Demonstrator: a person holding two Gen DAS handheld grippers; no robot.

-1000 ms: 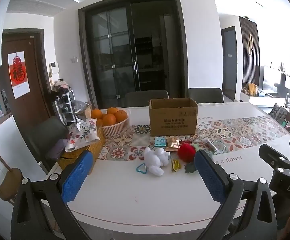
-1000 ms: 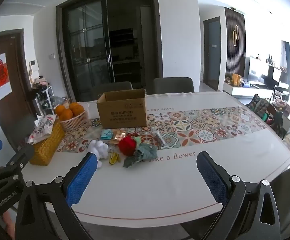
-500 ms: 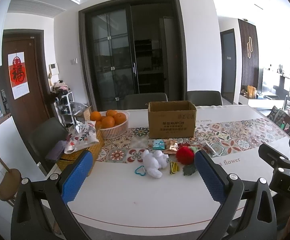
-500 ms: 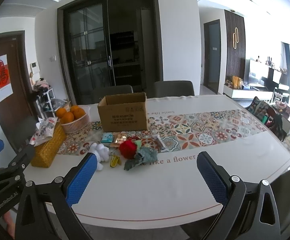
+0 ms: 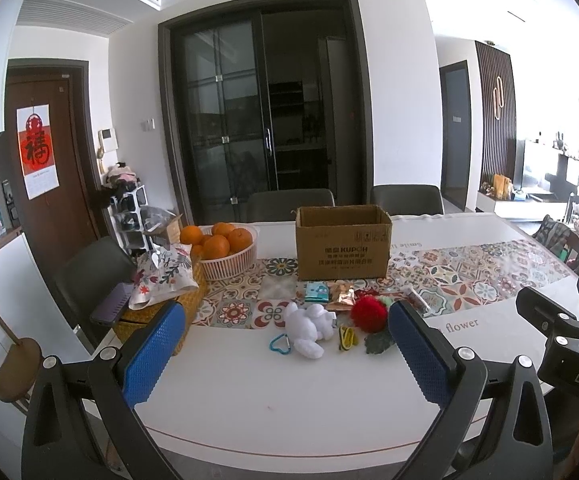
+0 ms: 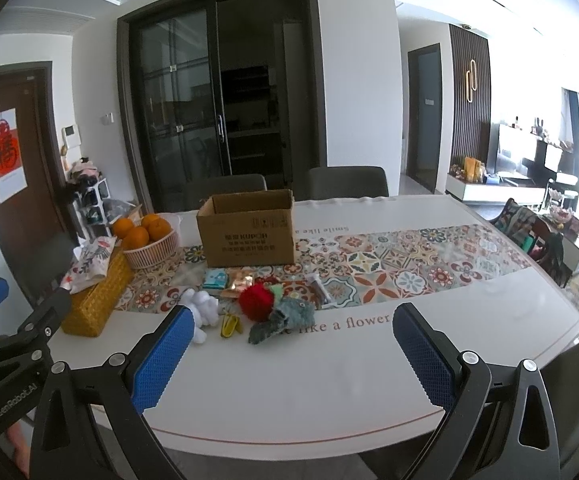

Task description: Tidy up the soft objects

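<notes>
A white plush toy (image 5: pixel 308 326) lies on the white table, with a red pompom (image 5: pixel 367 314) and a grey-green plush (image 6: pixel 285 318) to its right. The white plush (image 6: pixel 201 310) and the red pompom (image 6: pixel 255 302) also show in the right wrist view. An open cardboard box (image 5: pixel 342 247) stands behind them. My left gripper (image 5: pixel 285 352) is open and empty, held back near the table's front edge. My right gripper (image 6: pixel 289 354) is open and empty, also near the front edge, to the right of the left one.
A basket of oranges (image 5: pixel 225 250) and a yellow woven basket (image 6: pixel 97 296) with a floral cloth stand at the left. A blue carabiner (image 5: pixel 279 344), a yellow clip (image 6: pixel 229 325) and small packets (image 6: pixel 229 280) lie among the toys. Chairs (image 5: pixel 289 205) stand behind the table.
Both grippers have tilted up and drawn slightly back, so the table objects sit a little lower in both views. Both stay open and empty.
</notes>
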